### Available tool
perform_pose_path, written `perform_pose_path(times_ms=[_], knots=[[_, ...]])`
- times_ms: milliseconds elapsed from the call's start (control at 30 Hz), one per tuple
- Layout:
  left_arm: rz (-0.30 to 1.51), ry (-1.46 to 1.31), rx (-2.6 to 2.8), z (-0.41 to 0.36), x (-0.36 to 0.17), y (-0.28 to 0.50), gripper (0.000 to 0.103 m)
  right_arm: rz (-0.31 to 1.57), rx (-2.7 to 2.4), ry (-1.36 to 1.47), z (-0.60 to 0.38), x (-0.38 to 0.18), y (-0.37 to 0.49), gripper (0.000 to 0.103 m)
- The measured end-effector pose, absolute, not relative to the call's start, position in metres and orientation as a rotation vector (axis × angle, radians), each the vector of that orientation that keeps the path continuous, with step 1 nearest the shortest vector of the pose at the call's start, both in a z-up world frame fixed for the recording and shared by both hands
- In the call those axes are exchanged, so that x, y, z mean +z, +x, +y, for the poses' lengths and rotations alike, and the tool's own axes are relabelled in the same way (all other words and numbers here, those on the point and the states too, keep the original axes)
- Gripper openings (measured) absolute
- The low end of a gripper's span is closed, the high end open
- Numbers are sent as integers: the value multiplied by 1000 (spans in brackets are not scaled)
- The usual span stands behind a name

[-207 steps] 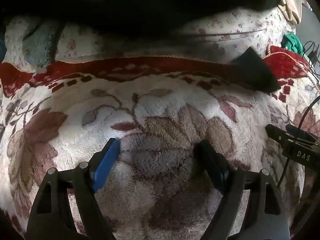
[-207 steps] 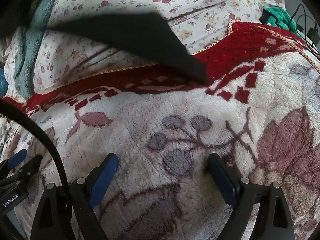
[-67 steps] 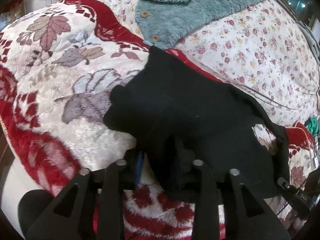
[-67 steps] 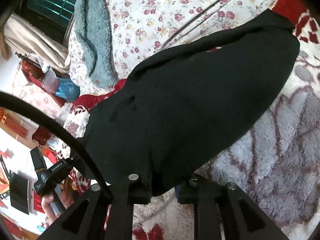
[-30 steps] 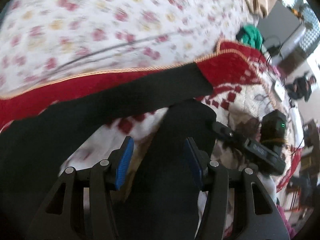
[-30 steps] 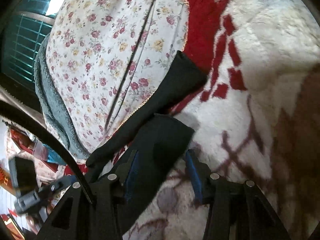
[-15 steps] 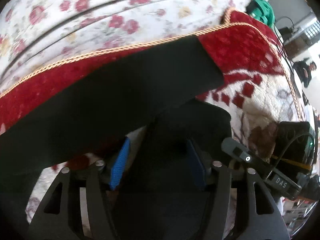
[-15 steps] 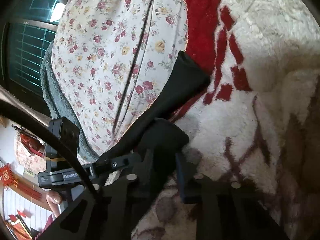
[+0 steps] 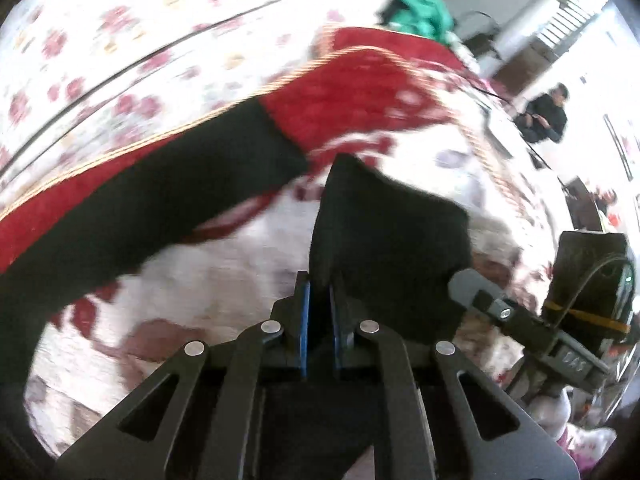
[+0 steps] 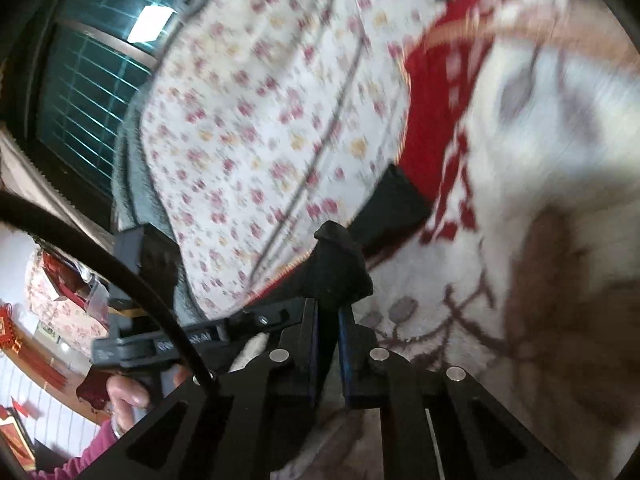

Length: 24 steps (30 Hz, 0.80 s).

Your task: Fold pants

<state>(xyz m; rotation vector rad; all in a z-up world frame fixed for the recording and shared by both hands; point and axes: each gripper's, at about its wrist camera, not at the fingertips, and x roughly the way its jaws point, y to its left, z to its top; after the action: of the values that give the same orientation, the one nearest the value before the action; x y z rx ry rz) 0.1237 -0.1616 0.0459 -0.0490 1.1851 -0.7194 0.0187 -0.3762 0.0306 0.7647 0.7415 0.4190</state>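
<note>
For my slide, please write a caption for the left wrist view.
Left gripper shut on a black pants leg end above the fleece blanket.

In the left wrist view the pants (image 9: 152,200) lie on the plush blanket (image 9: 224,272), one leg running from nine o'clock toward centre. The floral sheet (image 9: 120,48) lies beyond at eleven o'clock, a bunched cloth (image 9: 420,20) at one o'clock.

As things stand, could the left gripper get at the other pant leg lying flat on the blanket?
Probably not yet. The left gripper is shut on one leg of the black pants. The other leg lies uncovered just to its left, so nothing blocks it but the full jaws.
</note>
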Motion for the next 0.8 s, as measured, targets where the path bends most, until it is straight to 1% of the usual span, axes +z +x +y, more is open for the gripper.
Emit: perform_pose_path(times_ms=[100, 167, 300, 400, 467, 533, 600, 633, 667, 700, 733, 800], knots=[[1159, -16, -762, -189, 49, 106, 7, 708, 354, 728, -392, 45, -12, 8], [1149, 21, -758, -208, 41, 94, 7, 735, 294, 694, -401, 43, -24, 8], [1192, 55, -707, -227, 8, 77, 7, 905, 158, 561, -400, 18, -27, 8], [1162, 34, -673, -223, -5, 71, 8, 939, 104, 436, -385, 18, -23, 9], [1178, 12, -675, -217, -1, 70, 8, 934, 99, 466, -388, 23, -24, 13], [1192, -10, -671, -209, 7, 68, 8, 906, 82, 508, -397, 30, -30, 15], [1181, -28, -650, -195, 20, 64, 13, 843, 51, 521, -405, 45, -39, 17], [1169, -30, -636, -191, 25, 62, 22, 801, 55, 520, -406, 54, -44, 17], [1153, -32, -618, -184, 31, 59, 33, 770, 85, 519, -404, 61, -46, 17], [1131, -38, -601, -176, 38, 53, 37, 756, 124, 518, -400, 66, -45, 17], [1116, -44, -590, -167, 42, 48, 39, 759, 164, 517, -391, 69, -41, 19], [1100, -65, -566, -150, 49, 36, 39, 799, 240, 503, -373, 66, -28, 20]])
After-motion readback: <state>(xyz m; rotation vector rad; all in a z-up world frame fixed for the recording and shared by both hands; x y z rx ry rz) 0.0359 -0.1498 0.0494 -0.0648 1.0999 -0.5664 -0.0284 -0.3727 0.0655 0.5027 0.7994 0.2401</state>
